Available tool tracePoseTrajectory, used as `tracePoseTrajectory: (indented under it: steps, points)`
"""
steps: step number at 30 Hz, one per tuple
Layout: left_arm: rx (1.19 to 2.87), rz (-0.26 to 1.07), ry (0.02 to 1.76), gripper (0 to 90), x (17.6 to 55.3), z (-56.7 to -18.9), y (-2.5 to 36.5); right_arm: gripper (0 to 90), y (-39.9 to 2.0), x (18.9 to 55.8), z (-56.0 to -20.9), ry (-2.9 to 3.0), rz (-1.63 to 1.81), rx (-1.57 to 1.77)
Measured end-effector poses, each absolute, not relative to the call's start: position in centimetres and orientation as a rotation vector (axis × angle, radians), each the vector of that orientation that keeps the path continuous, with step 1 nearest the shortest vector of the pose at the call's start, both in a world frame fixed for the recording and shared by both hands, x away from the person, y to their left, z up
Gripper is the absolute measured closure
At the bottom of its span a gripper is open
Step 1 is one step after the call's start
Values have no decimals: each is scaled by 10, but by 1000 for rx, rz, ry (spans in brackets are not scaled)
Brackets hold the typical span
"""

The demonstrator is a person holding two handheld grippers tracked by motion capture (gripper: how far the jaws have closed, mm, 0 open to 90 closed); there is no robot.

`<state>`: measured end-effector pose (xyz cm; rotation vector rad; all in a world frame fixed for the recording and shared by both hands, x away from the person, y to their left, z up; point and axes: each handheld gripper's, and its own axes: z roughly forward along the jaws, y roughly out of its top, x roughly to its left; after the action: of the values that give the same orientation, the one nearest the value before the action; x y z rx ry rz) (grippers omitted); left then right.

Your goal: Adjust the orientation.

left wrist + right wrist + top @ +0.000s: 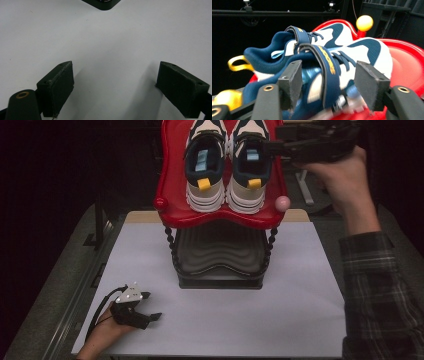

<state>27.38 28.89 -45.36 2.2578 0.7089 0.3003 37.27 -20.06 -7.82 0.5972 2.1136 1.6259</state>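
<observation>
Straddling the right sneaker's (pixel 324 72) side on the red shelf (pixel 172 210), the right gripper's (pixel 328 82) fingers stand apart; clamping crookedly could drag it off. Left gripper (pixel 132 307) rests spread on the worktop (pixel 300 285).

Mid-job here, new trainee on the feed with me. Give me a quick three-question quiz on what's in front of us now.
1. True or false: the right claw is open around the strap of a shoe.
2. Where does the pair of sneakers sit? A) on the white table B) on the red top tray of the rack C) on the dark lower shelf
3. What is between the jaws of the left claw?

Key: 1. True: its jaws stand on either side of the strap, not yet closed. 2. B. 3. Nothing; it is open, low over the bare white table.
</observation>
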Motion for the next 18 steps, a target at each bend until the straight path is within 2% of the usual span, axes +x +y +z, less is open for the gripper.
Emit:
tracePoseTrajectory:
  steps: [5,10,18]
  points:
    - [2253,300,713,133,274,-454,289,333,-235,357,-93,2093,1610,675]
    - [2265,301,706,133,273,-453,289,314,-270,342,-124,2070,1598,752]
    - [2254,301,712,133,273,-454,289,292,-294,327,-179,2093,1526,830]
